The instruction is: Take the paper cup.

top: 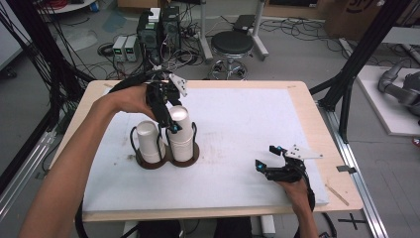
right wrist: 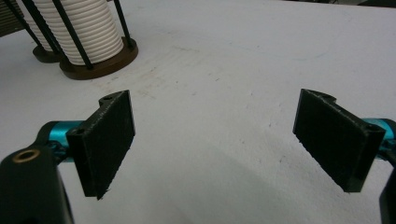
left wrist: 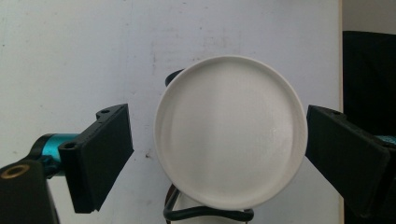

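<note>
Evidently the white table (top: 237, 124) lies bare beneath the idle right claw (top: 270, 157), its jaws wide and empty. Directly below the left claw (left wrist: 219, 140), 2 wide, empty jaws straddle the cup stack (left wrist: 231, 130), probably for lifting 1.

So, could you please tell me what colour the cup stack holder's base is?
Dark brown base, clearest in the right gripper view.
</note>
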### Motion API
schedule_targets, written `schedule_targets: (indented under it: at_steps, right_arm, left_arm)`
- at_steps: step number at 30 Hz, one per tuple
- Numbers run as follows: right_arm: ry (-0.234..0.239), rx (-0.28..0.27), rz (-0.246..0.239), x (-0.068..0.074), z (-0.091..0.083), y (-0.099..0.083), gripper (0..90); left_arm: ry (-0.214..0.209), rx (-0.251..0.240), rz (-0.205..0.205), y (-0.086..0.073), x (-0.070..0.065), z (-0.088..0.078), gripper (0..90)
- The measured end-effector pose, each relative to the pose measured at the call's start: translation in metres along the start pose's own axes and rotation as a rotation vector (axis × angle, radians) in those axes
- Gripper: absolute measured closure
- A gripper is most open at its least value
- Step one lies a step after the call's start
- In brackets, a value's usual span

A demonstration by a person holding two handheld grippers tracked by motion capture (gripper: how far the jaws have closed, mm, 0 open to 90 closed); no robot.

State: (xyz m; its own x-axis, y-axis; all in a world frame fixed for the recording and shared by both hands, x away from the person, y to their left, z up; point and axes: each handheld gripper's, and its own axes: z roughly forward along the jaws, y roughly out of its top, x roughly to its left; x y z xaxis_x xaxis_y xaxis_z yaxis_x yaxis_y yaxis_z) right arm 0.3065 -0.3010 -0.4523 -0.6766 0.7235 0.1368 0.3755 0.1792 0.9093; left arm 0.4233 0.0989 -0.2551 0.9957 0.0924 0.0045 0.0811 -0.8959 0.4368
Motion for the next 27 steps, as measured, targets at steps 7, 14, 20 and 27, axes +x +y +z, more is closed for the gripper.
schedule_targets:
  at_steps: [7,14,20,27]
  right_arm:
    - [0.003,0.002,0.002,-0.0003,-0.0002,0.0,13.1]
    - [0.001,0.0,0.001,0.0,-0.0001,0.0,13.1]
    - [0.001,0.002,0.002,-0.0002,0.0,0.0,13.1]
    - [0.0,0.004,0.002,0.0,0.0,0.0001,13.1]
  left_arm:
    - [-0.007,0.01,-0.005,0.0002,0.0011,0.001,11.2]
    - [-0.022,0.002,0.009,0.0001,0.0018,0.0001,25.1]
    - [-0.026,-0.003,0.017,-0.0004,0.0022,-0.0006,30.4]
    - [-0.031,-0.008,0.011,-0.001,0.0023,-0.0009,31.1]
